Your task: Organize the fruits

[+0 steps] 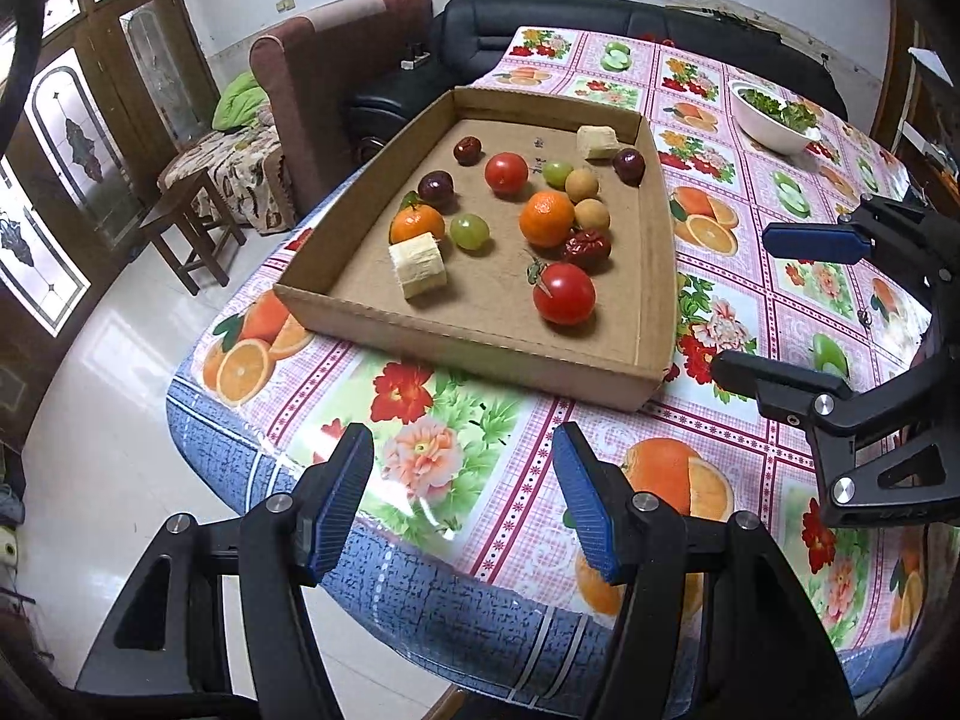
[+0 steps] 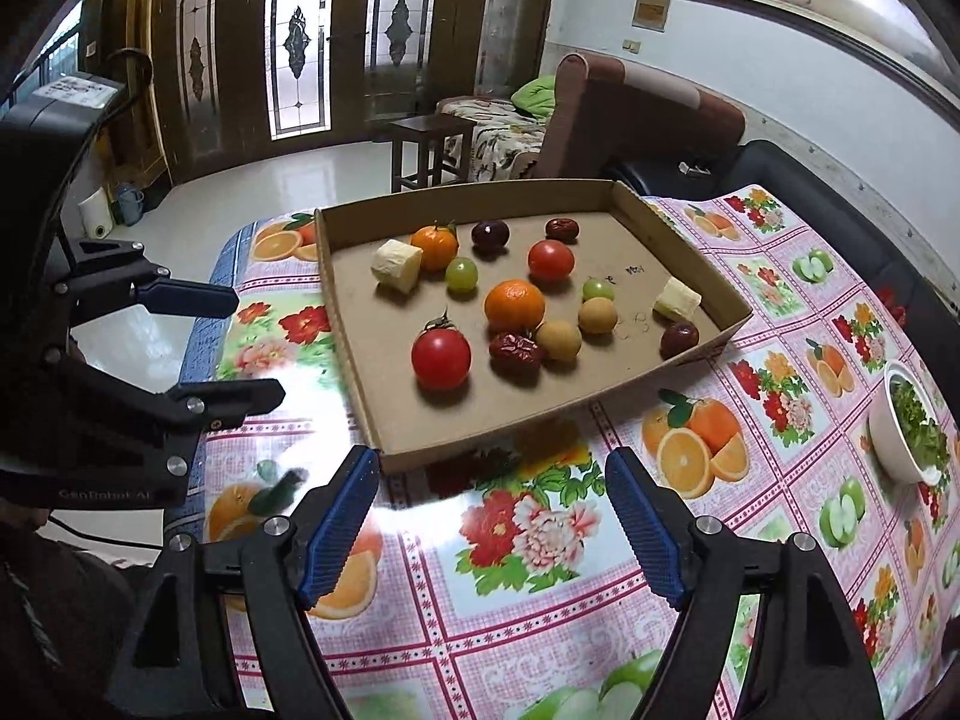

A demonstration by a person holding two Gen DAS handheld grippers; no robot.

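Both the left gripper (image 1: 462, 498) and right gripper (image 2: 492, 528) hung spread and empty over the floral tablecloth (image 2: 540, 630), short of the cardboard tray (image 1: 480, 348) where the fruits (image 1: 546, 217) lay scattered.

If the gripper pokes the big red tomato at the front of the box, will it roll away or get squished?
The big red tomato looks round and smooth, so a poke would probably send it rolling across the flat cardboard box floor. Its glossy skin may slip between pads. It likely squashes if pinched hard, so a gentle squeeze seems wise.
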